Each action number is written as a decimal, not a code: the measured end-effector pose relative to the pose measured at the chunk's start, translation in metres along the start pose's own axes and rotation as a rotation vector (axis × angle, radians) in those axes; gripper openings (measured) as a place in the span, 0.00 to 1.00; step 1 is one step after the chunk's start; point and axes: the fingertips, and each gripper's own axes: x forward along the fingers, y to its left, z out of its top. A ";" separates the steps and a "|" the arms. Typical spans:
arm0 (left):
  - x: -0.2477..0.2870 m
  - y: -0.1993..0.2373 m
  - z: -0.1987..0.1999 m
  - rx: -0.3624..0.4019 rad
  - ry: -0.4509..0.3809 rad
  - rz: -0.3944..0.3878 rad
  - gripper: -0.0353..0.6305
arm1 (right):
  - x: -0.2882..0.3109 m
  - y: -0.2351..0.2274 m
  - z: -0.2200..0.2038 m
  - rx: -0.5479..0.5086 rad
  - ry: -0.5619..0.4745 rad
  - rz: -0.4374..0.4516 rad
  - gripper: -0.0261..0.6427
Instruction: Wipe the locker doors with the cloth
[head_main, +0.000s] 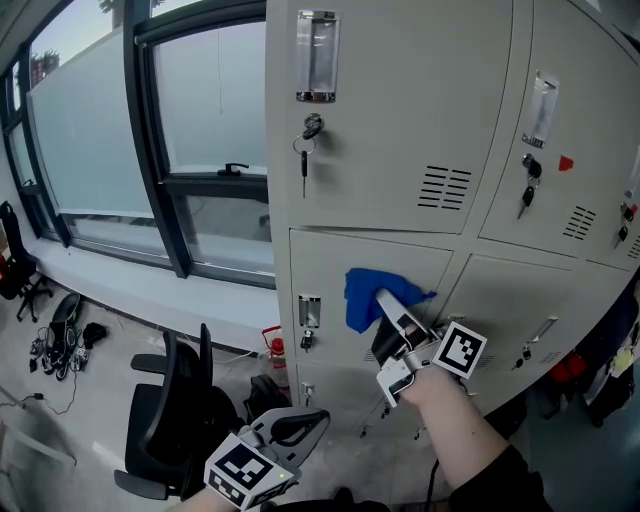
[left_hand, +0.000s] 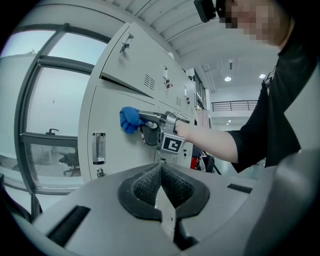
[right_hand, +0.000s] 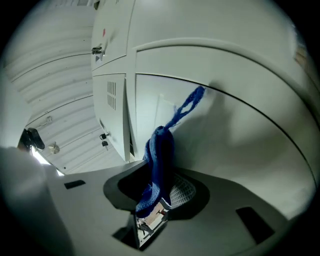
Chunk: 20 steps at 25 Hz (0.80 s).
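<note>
A blue cloth (head_main: 366, 296) is pressed flat against the upper part of a lower beige locker door (head_main: 330, 330). My right gripper (head_main: 378, 298) is shut on the blue cloth (right_hand: 159, 165), with its jaws pointing at the door. From the left gripper view the cloth (left_hand: 129, 119) and the right gripper (left_hand: 142, 118) show against the same door (left_hand: 115, 150). My left gripper (head_main: 322, 412) hangs low, away from the lockers, its jaws shut together with nothing between them (left_hand: 160, 186).
The upper locker door (head_main: 390, 120) has a key (head_main: 306, 150) hanging from its lock. More lockers (head_main: 560, 150) run to the right. A window (head_main: 150, 140) is at the left. A black office chair (head_main: 170, 420) and a red bottle (head_main: 277, 358) stand on the floor below.
</note>
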 end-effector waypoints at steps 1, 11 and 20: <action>0.000 0.000 -0.001 -0.001 0.003 0.003 0.06 | -0.004 -0.009 -0.006 0.013 0.001 -0.012 0.19; 0.002 0.001 -0.014 -0.013 0.061 0.028 0.06 | -0.051 -0.106 -0.071 0.107 0.045 -0.150 0.19; 0.014 0.001 -0.019 -0.014 0.095 0.040 0.06 | -0.098 -0.200 -0.129 0.174 0.095 -0.357 0.19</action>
